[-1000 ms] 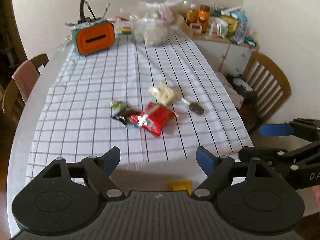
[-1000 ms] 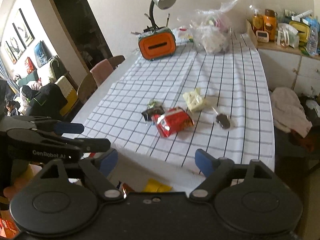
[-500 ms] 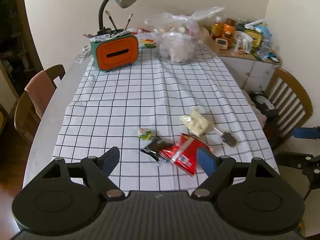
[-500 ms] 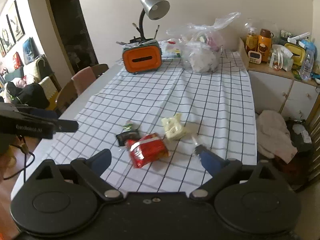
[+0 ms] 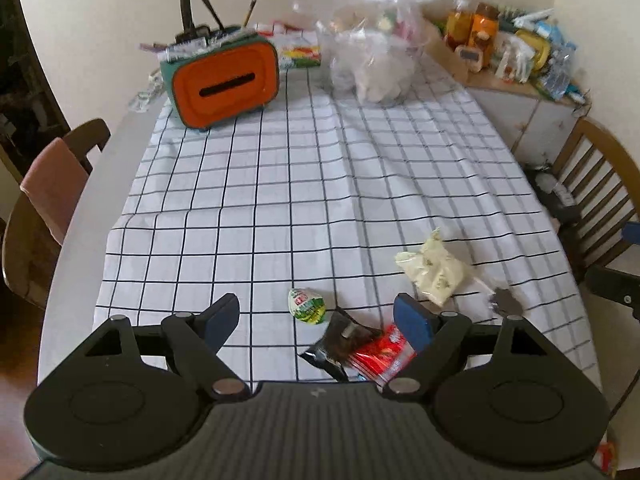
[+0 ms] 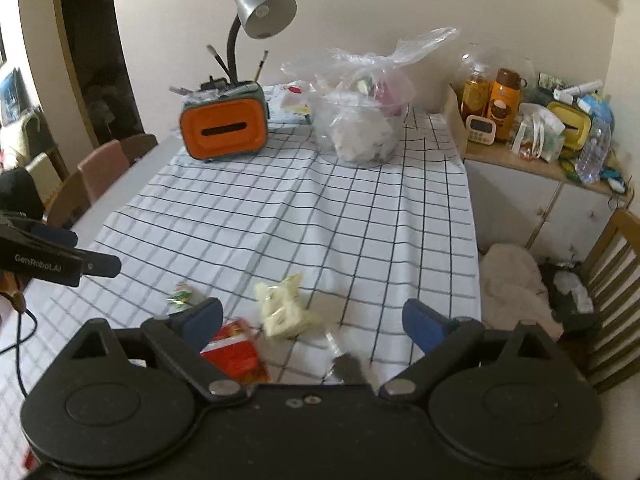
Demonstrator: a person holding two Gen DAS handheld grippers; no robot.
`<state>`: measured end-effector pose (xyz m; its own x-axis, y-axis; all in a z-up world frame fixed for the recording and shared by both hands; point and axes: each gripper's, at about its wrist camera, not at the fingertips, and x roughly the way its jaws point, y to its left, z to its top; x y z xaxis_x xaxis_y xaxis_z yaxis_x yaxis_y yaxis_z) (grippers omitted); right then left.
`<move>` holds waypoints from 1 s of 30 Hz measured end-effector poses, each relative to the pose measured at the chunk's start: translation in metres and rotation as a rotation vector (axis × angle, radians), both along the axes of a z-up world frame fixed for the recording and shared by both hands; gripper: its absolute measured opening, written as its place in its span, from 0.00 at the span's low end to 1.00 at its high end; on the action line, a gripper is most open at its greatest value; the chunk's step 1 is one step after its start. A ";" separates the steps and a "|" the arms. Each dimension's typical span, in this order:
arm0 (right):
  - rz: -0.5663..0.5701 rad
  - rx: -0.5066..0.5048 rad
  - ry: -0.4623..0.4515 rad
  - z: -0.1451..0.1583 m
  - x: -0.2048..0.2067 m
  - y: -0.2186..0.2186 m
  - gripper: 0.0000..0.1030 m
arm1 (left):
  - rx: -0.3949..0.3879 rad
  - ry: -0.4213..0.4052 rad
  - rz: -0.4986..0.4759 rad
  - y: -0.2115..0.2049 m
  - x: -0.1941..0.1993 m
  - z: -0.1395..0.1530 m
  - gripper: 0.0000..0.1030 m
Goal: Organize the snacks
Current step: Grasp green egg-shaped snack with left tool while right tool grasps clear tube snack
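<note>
Left gripper [image 5: 316,320]: spread wide, empty.
Right gripper [image 6: 312,318]: agape, empty.
Nearest target: crinkly red foil snack packet [image 5: 380,356], just beneath left gripper, long axis slanting up-right.

The tablecloth [image 5: 304,184] is white with a thin black grid. At its far end stands a box [image 5: 224,80] with an orange face and teal rim, and beside that box a clear plastic bag [image 5: 376,60] holding white things. Nearer on the cloth lie the snacks — a red packet [image 5: 380,356], a black wrapper [image 5: 340,340] touching it, a green-and-white egg-shaped sweet [image 5: 306,305] and a pale yellow packet [image 5: 434,272]. Both grippers are black with blue pads [image 6: 420,320] — the lamp [image 6: 264,12] behind the box is grey.
</note>
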<state>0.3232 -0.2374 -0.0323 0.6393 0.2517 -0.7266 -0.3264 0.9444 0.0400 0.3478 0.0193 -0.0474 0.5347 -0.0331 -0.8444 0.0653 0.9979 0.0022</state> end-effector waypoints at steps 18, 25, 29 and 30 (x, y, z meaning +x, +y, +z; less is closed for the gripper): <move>0.038 -0.118 0.180 -0.108 0.042 -0.002 0.81 | -0.026 0.212 0.093 0.011 0.064 -0.095 0.81; 0.067 -0.129 0.211 -0.126 0.047 0.002 0.69 | -0.025 0.251 0.108 0.010 0.074 -0.117 0.70; 0.090 -0.153 0.216 -0.134 0.048 0.007 0.59 | -0.041 0.282 0.125 0.011 0.078 -0.126 0.58; 0.090 -0.152 0.218 -0.135 0.048 0.007 0.59 | -0.043 0.282 0.126 0.011 0.079 -0.127 0.57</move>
<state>0.3714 -0.2306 -0.1675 0.4435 0.1780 -0.8784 -0.4085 0.9125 -0.0214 0.4267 0.0306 -0.1746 0.2815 -0.0203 -0.9594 -0.0673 0.9969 -0.0408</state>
